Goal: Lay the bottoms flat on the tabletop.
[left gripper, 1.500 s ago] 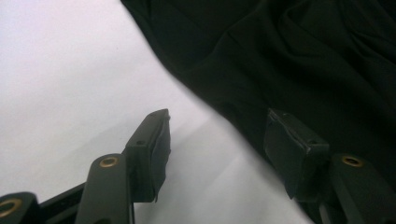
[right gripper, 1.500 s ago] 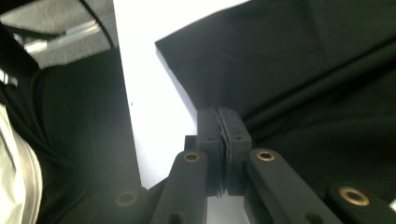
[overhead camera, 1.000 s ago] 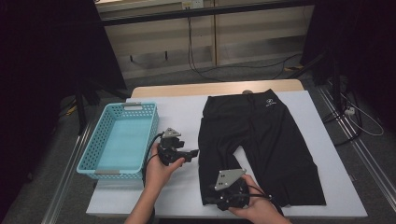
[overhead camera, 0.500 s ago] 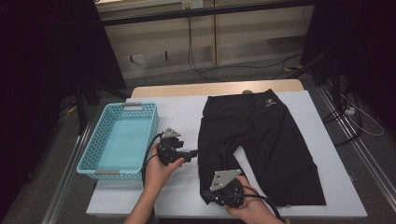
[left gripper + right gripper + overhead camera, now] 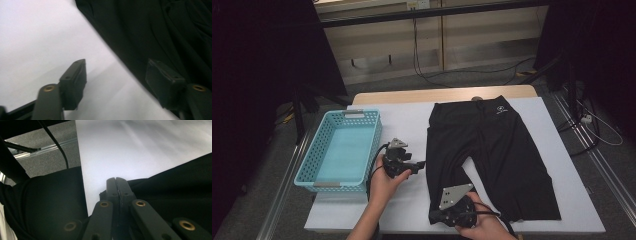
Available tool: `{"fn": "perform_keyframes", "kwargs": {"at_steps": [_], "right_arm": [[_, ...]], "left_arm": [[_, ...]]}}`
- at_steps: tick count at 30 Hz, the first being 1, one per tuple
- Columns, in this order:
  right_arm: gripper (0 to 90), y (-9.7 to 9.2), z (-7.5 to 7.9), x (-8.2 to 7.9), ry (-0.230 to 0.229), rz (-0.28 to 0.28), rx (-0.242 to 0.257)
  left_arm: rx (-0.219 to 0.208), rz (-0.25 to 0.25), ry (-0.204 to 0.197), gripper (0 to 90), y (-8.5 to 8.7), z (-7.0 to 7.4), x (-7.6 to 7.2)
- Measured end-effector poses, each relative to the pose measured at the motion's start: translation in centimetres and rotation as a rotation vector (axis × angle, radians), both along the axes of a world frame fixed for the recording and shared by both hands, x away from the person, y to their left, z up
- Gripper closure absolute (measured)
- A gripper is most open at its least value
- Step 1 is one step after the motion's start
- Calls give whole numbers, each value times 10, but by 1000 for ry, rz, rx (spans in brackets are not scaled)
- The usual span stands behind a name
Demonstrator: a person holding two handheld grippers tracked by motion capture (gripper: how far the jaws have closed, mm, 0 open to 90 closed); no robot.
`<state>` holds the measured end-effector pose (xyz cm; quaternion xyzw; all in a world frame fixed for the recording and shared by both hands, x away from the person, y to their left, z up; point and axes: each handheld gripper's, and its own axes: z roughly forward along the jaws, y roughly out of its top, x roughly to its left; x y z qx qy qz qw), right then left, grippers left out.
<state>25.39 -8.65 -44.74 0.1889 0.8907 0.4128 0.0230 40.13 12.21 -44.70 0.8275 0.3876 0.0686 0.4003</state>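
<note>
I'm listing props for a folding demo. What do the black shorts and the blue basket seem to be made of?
The black shorts look like thin, stretchy knit fabric with a matte finish: they lie limp and flat, with soft creases. The blue basket appears to be moulded plastic, slightly glossy, judging by its rigid walls pierced with a regular grid of holes. The exact fibre or plastic type cannot be told.

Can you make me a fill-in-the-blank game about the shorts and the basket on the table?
1. The basket beside the shorts is colored ____.
2. The right gripper has its jaws shut on the hem of the black ____.
3. The left gripper has its jaws ____, astride the shorts' edge.
4. The basket holds ____.

Missing words: blue; shorts; open; nothing
</note>
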Motion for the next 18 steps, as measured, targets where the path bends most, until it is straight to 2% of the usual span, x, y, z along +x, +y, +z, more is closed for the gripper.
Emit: {"fn": "perform_keyframes", "kwargs": {"at_steps": [3, 9, 13, 18], "right_arm": [[900, -1, 1, -1, 1, 10, 5], [900, -4, 4, -4, 1, 21, 7], [900, -9, 6, -6, 2, 20, 22], [900, -15, 11, -8, 3, 21, 38]], "left_arm": [[4, -7, 9, 374, -3, -2, 1], [8, -7, -16, 422, -10, -3, 2], [14, 0, -28, 436, -16, -5, 4], [23, 9, -21, 439, -20, -10, 6]]}}
